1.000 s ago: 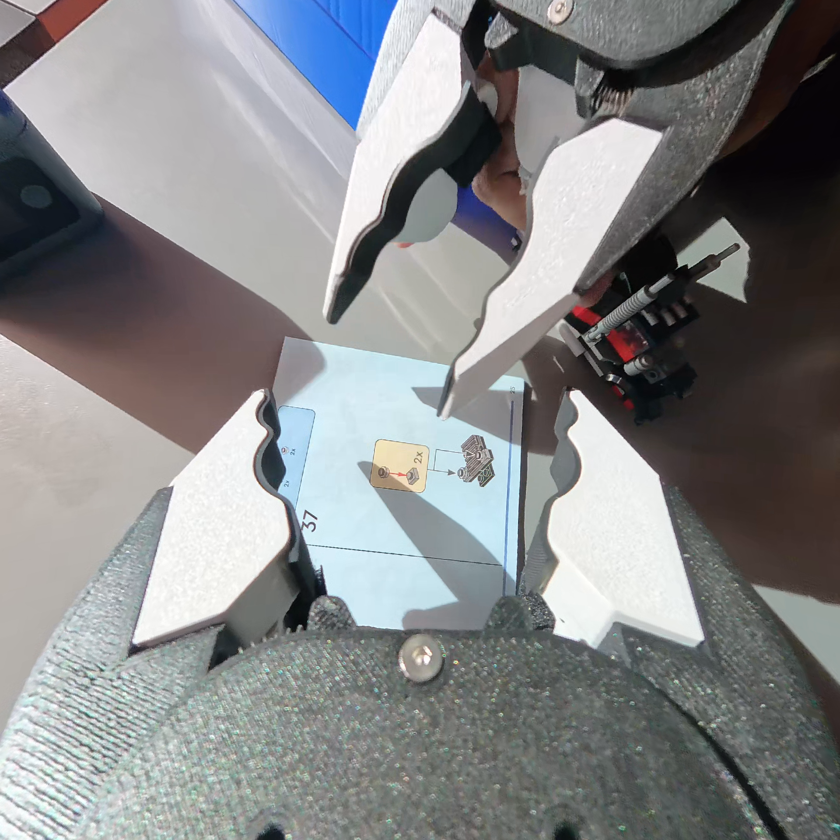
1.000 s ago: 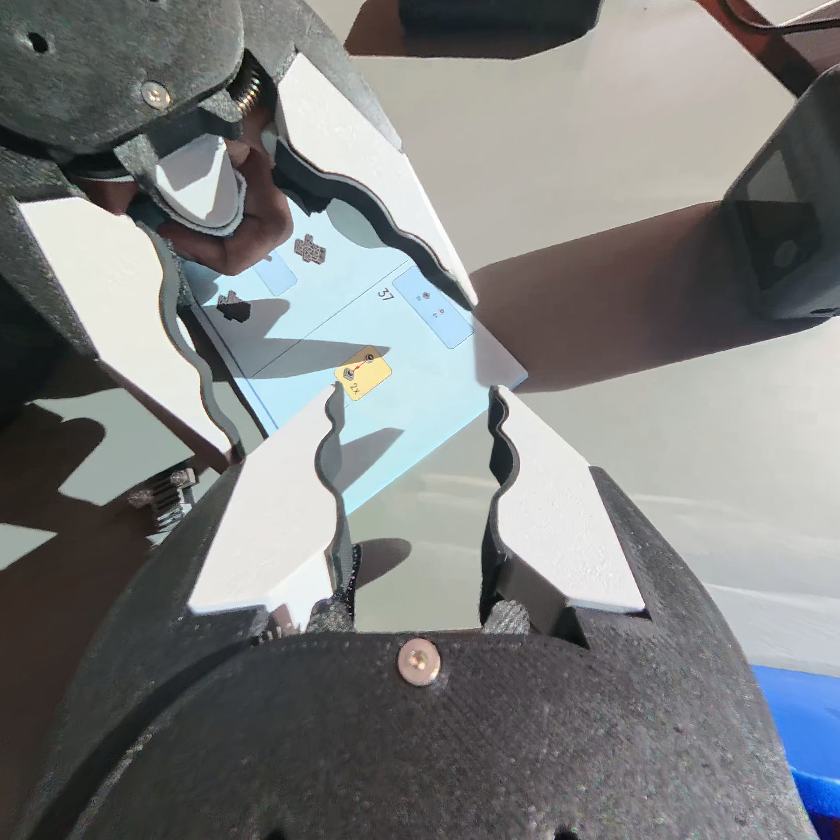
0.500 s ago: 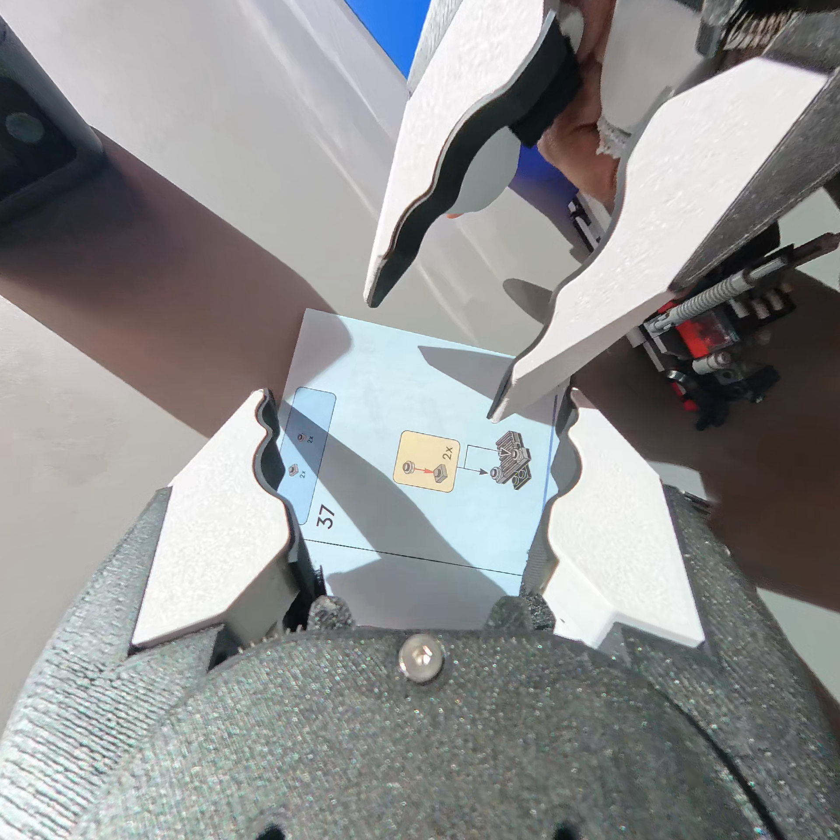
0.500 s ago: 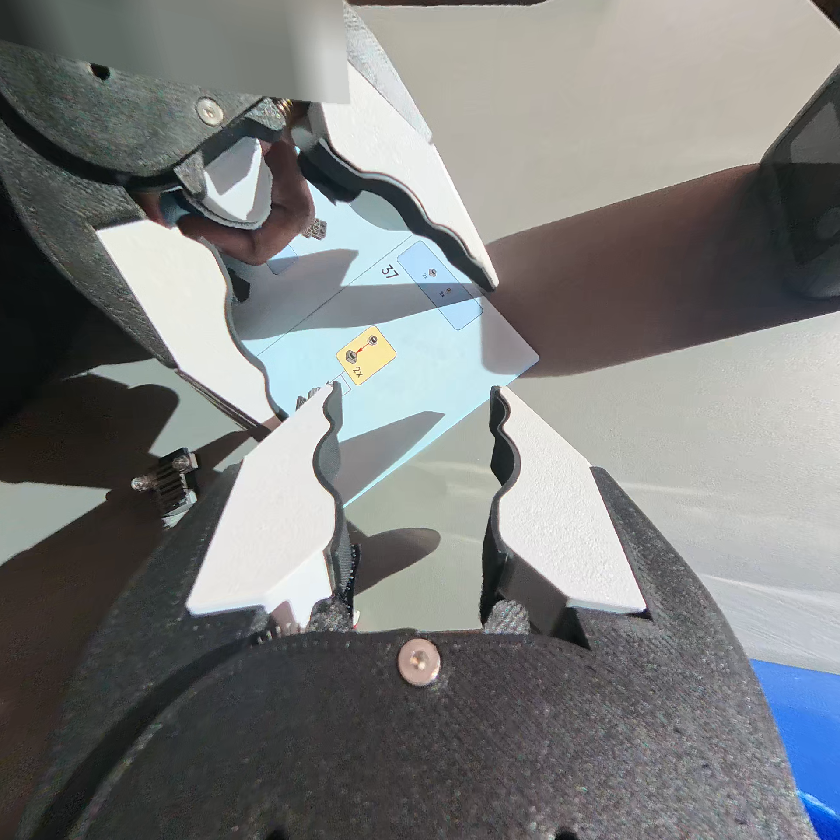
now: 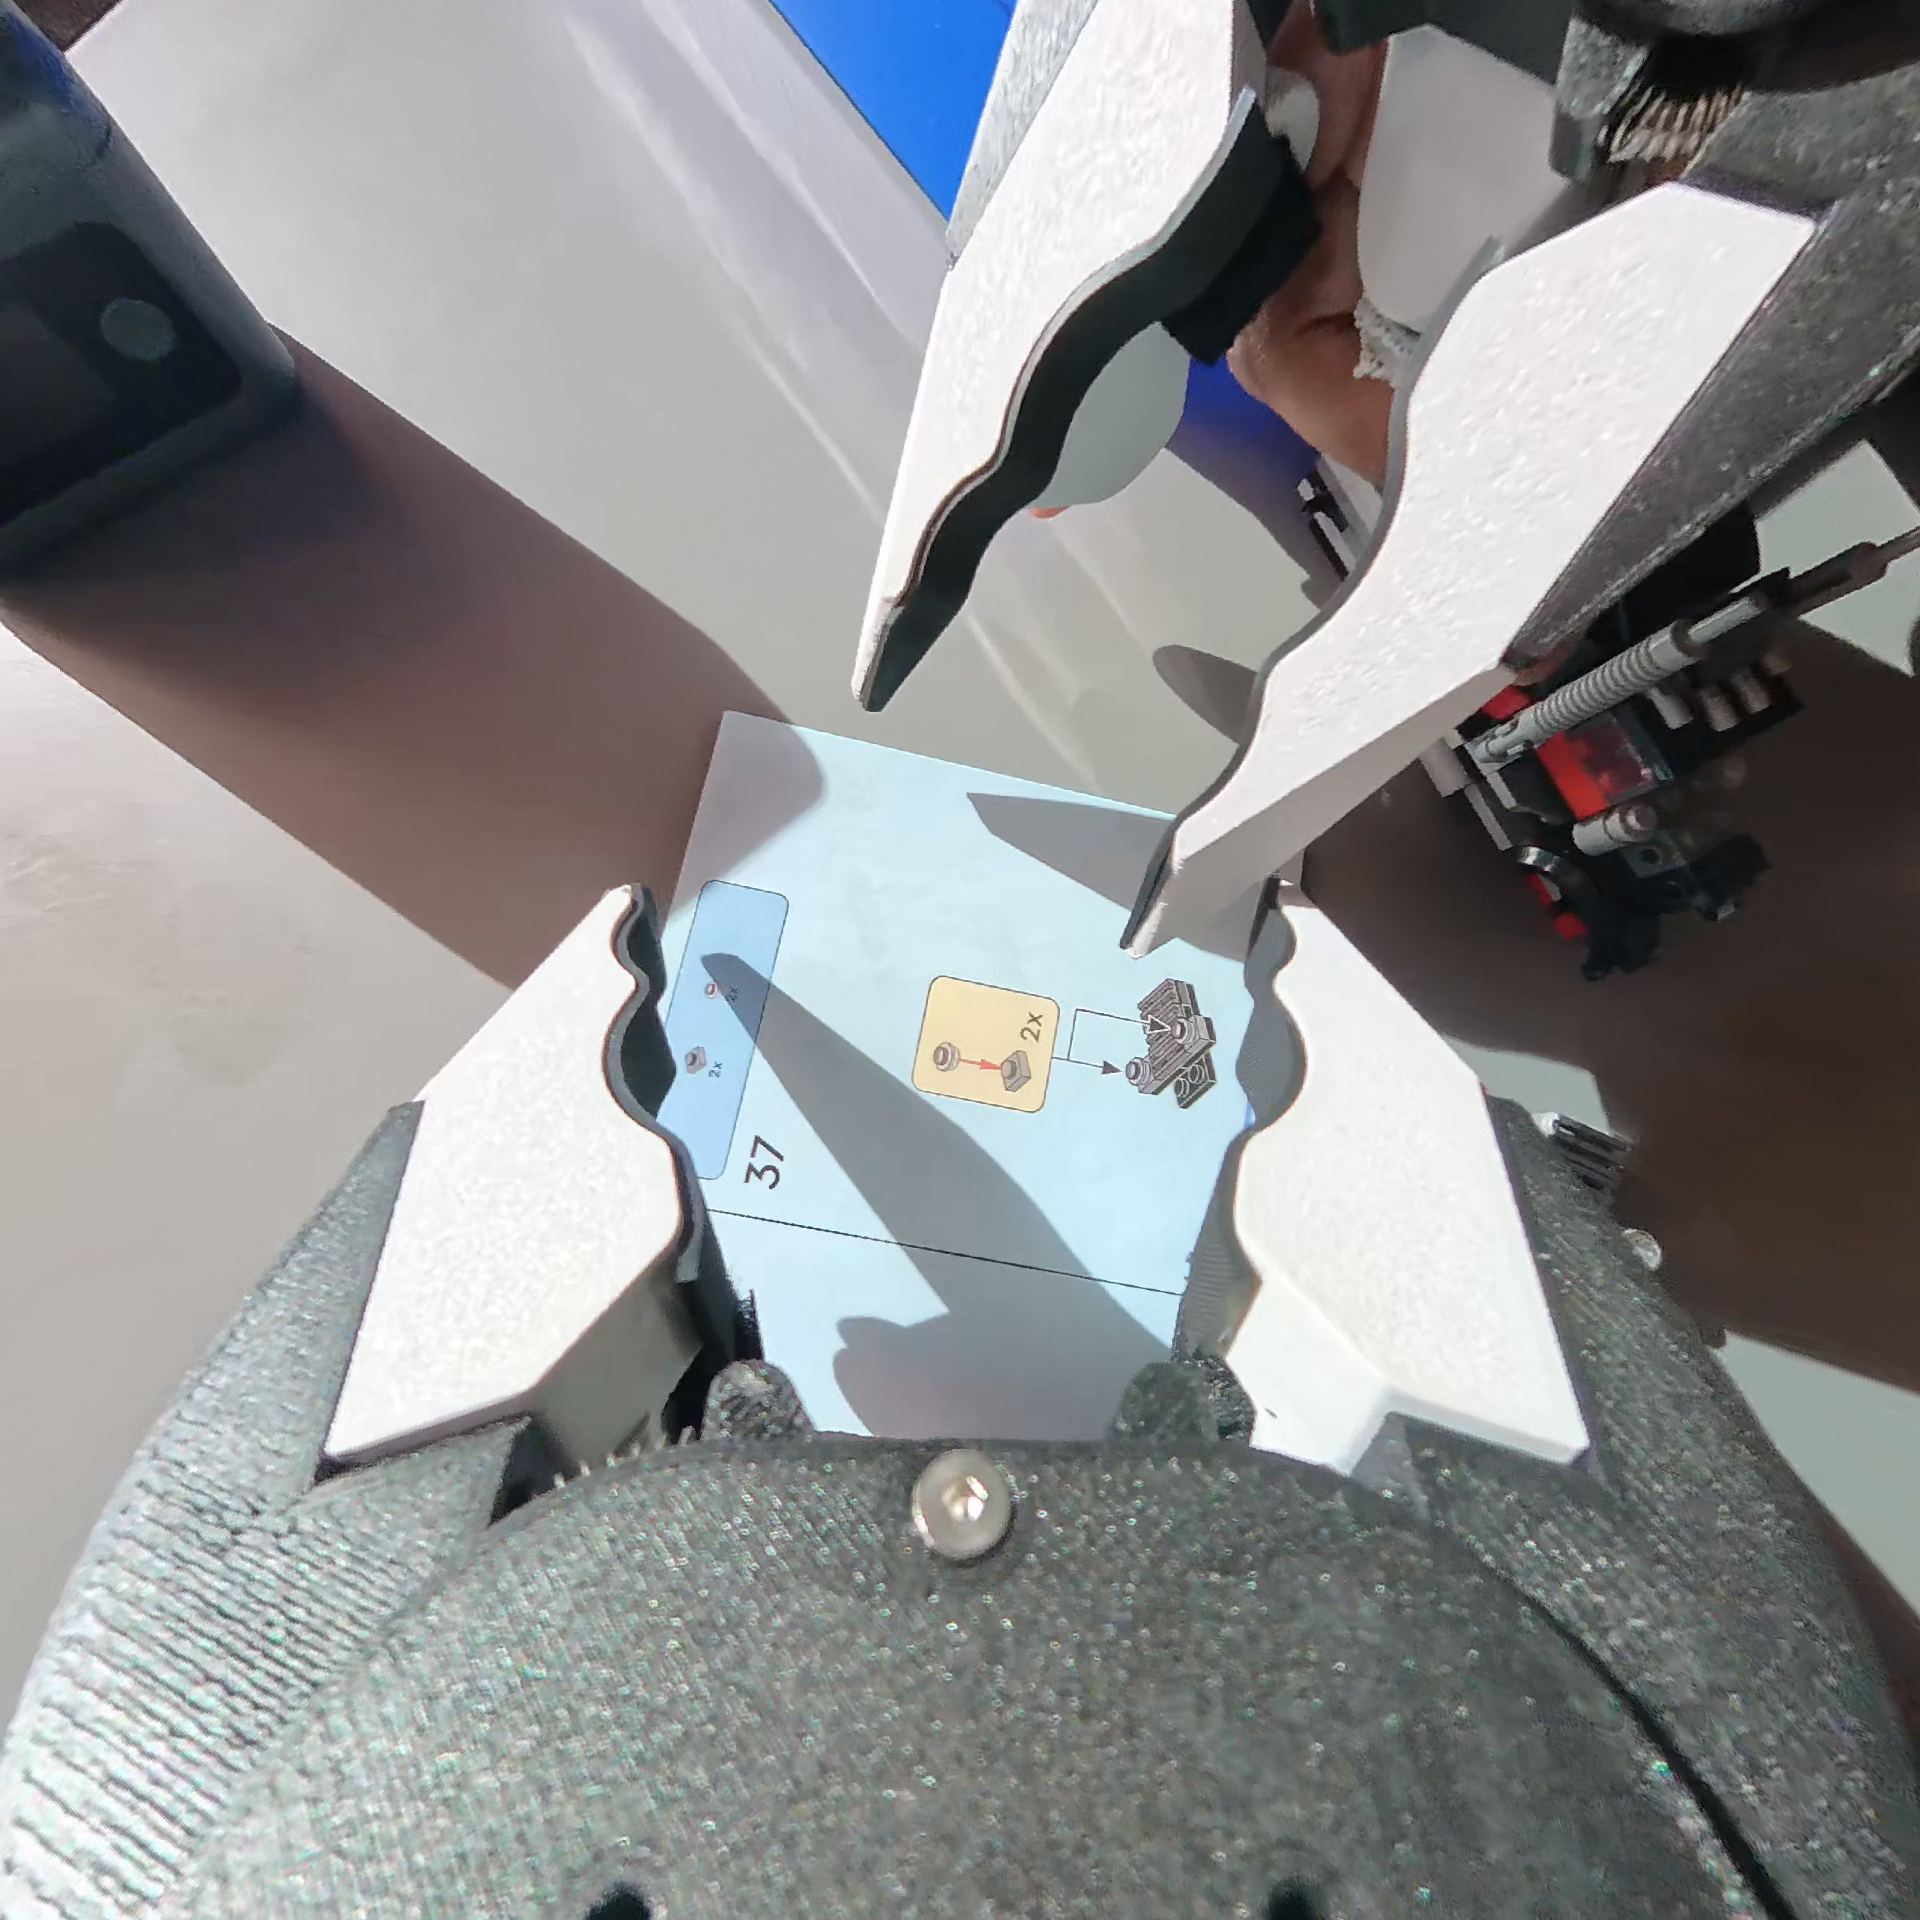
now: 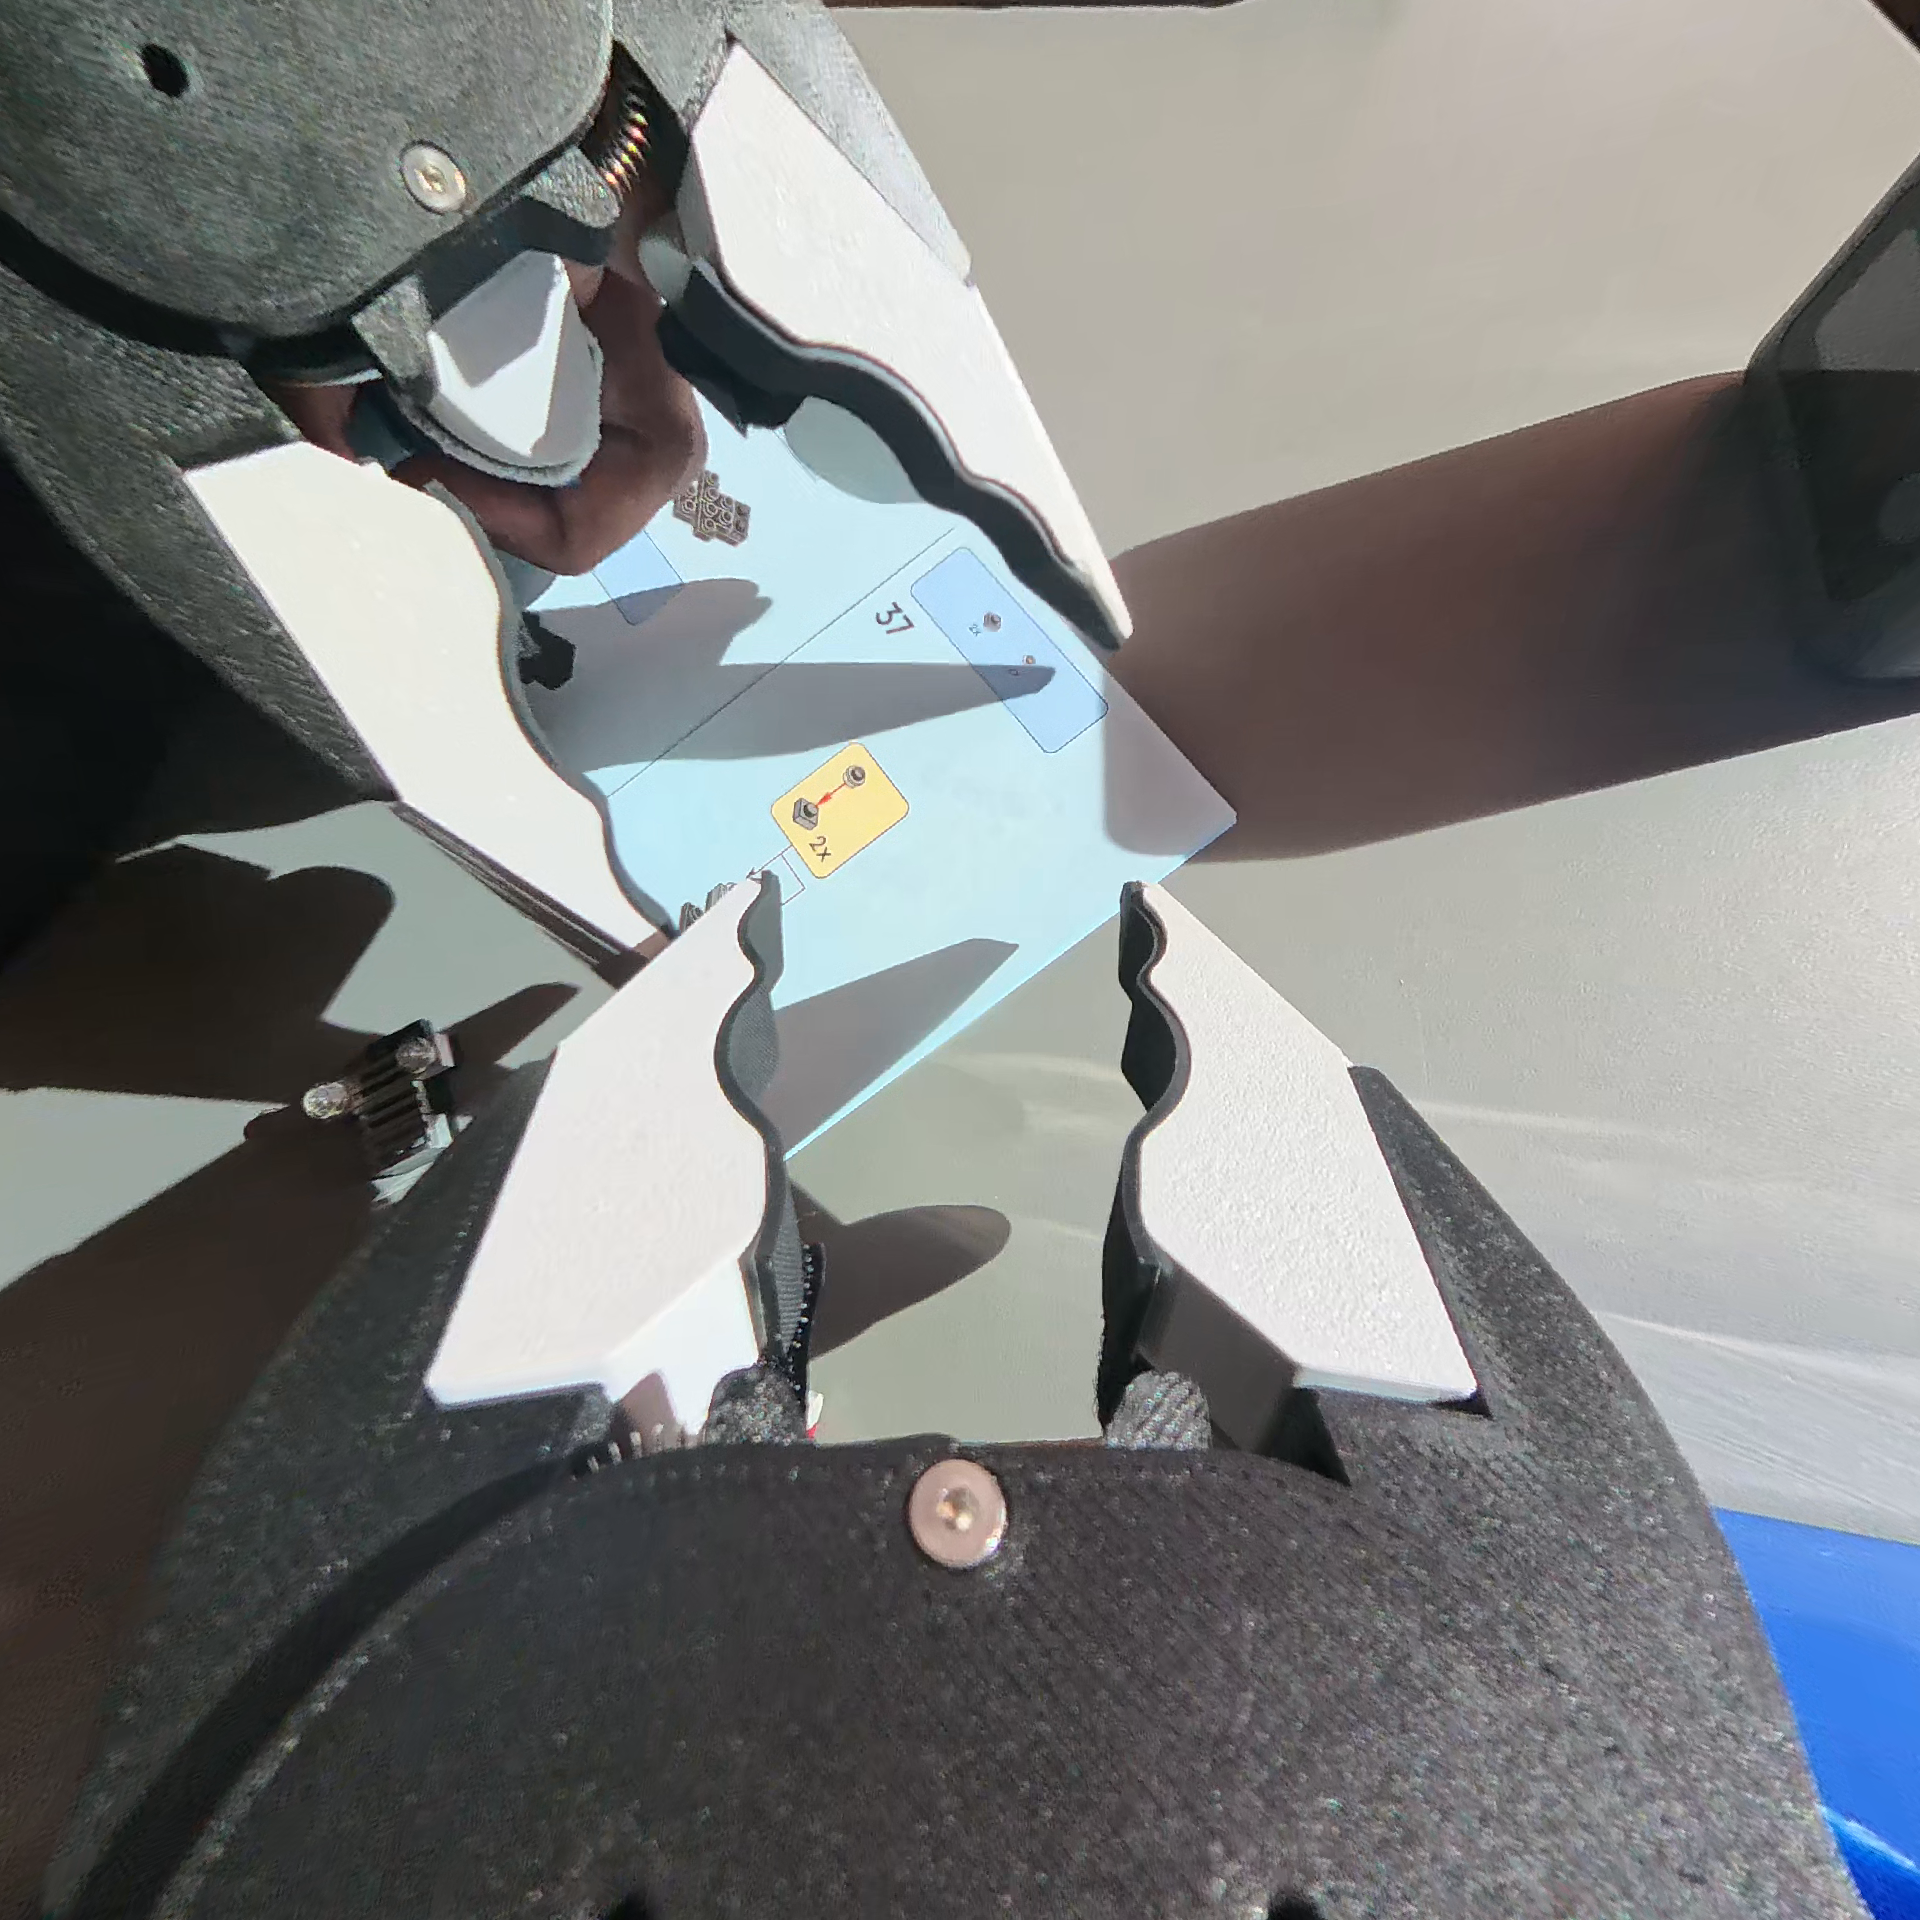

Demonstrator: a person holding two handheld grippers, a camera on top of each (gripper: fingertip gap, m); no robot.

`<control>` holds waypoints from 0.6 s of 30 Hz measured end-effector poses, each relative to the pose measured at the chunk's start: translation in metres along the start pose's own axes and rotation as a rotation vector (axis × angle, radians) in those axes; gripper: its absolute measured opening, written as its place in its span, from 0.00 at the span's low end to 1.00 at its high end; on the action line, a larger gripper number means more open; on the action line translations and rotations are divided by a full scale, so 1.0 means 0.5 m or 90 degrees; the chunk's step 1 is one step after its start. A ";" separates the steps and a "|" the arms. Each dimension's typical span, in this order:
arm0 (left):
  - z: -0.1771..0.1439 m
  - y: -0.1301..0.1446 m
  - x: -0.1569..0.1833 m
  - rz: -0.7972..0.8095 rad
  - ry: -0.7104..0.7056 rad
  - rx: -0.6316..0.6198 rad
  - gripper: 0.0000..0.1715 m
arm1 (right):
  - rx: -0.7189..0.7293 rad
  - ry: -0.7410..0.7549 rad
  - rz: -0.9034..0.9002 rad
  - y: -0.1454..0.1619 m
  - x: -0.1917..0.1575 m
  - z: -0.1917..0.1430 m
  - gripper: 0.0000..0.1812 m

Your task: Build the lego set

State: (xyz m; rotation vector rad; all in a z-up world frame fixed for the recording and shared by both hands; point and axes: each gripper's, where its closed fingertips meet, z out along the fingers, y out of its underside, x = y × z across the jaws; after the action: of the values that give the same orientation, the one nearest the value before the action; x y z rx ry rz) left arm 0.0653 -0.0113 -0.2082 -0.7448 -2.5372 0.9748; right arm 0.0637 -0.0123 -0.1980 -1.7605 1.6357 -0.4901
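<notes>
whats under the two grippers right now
A light blue instruction page lies flat on the pale table, below both the open left gripper and the open right gripper. Their bodies cover the rest of the page.

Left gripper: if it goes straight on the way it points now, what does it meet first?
Most likely the light-blue instruction page framed between the left gripper fingers; the right gripper hangs above that line, though depth is unclear.
</notes>
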 end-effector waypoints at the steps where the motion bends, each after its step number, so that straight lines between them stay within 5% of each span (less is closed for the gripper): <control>1: 0.002 0.000 -0.001 -0.001 0.000 -0.001 0.66 | -0.001 0.000 0.000 0.000 0.000 0.000 0.37; 18: 0.013 0.006 0.004 0.004 0.004 -0.016 0.67 | -0.002 -0.007 -0.001 0.001 -0.003 -0.001 0.37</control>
State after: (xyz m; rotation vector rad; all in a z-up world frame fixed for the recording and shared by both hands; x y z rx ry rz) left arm 0.0616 -0.0115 -0.2150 -0.7634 -2.5472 0.9419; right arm 0.0627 -0.0108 -0.1978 -1.7635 1.6290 -0.4778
